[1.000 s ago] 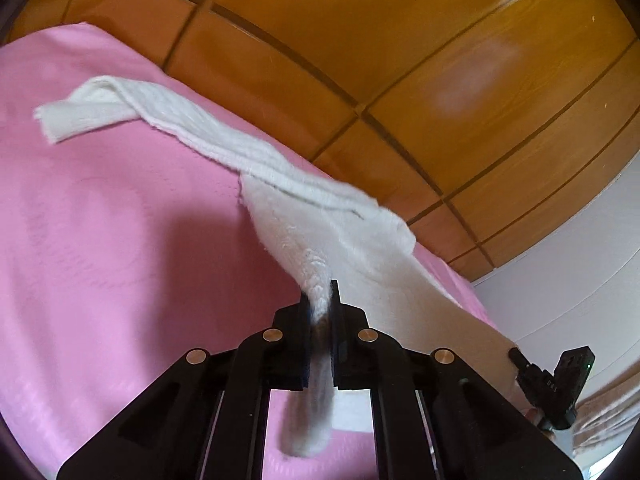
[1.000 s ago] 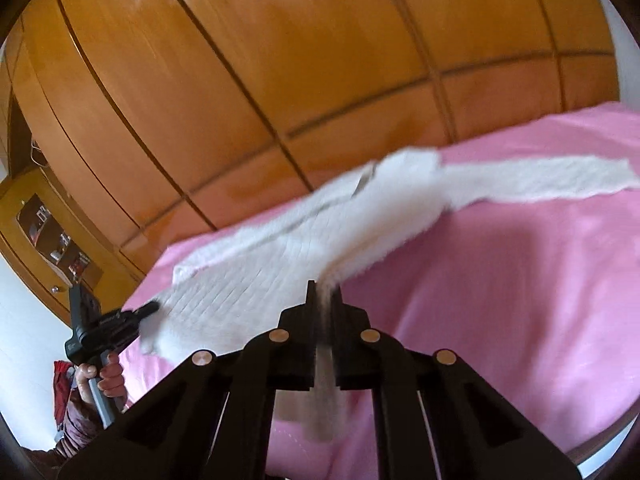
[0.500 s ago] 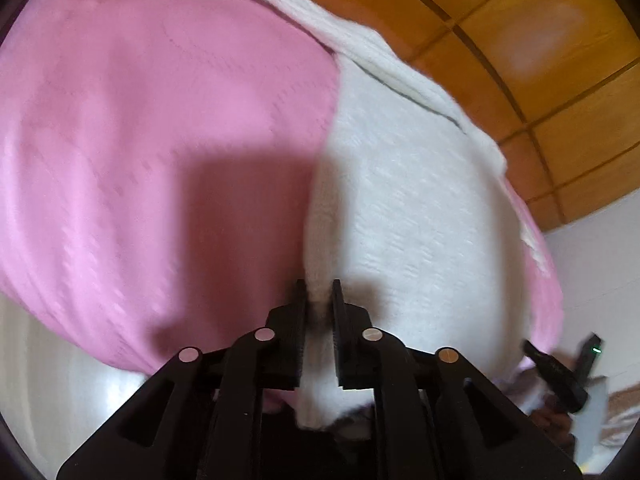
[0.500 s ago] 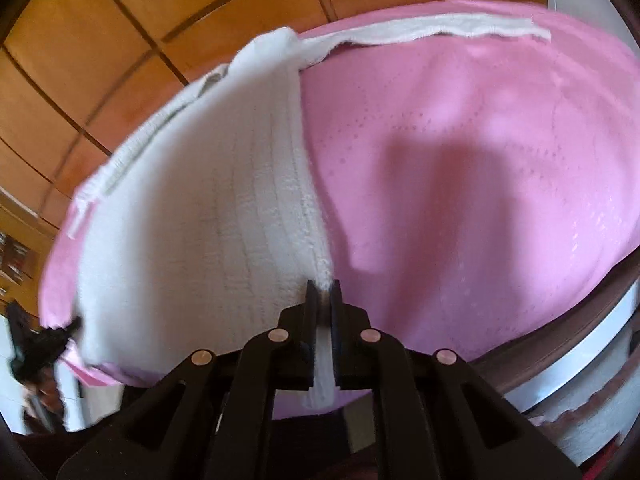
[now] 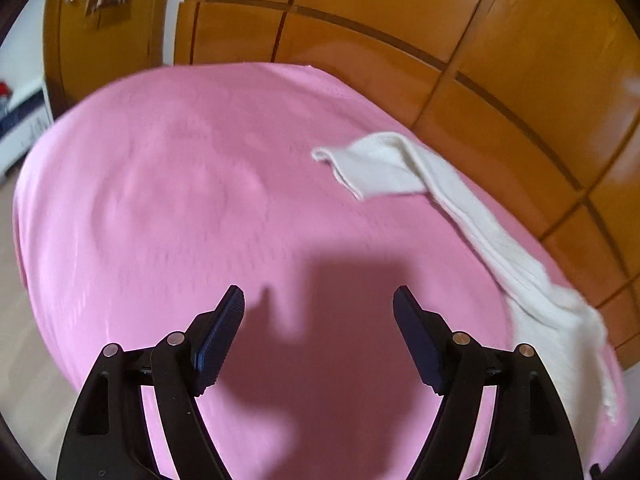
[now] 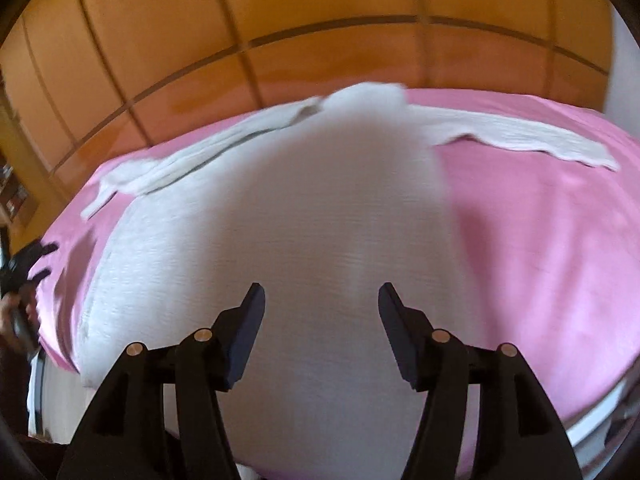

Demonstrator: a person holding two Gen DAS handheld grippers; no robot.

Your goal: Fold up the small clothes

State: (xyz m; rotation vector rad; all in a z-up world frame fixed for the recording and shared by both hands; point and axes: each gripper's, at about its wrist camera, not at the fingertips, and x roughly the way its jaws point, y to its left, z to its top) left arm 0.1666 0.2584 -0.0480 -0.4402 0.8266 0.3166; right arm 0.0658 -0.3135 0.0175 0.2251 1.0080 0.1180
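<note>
Now that both sets of fingers have just been opening and stand wide with nothing between them, your left gripper [image 5: 318,304] over bare sheet and your right gripper [image 6: 320,300] above the garment's body, the white knitted long-sleeved top [image 6: 280,248] lies spread flat on the pink-sheeted bed [image 5: 160,200], sleeves out to either side. Laying-out looks finished, so next you probably pick up a sleeve [image 5: 372,164] and fold it inward. Glossy orange wooden wardrobe panels [image 6: 320,12] back the bed.

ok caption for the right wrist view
Open right tongs above a white knit garment spread flat on the pink bedsheet.
</note>
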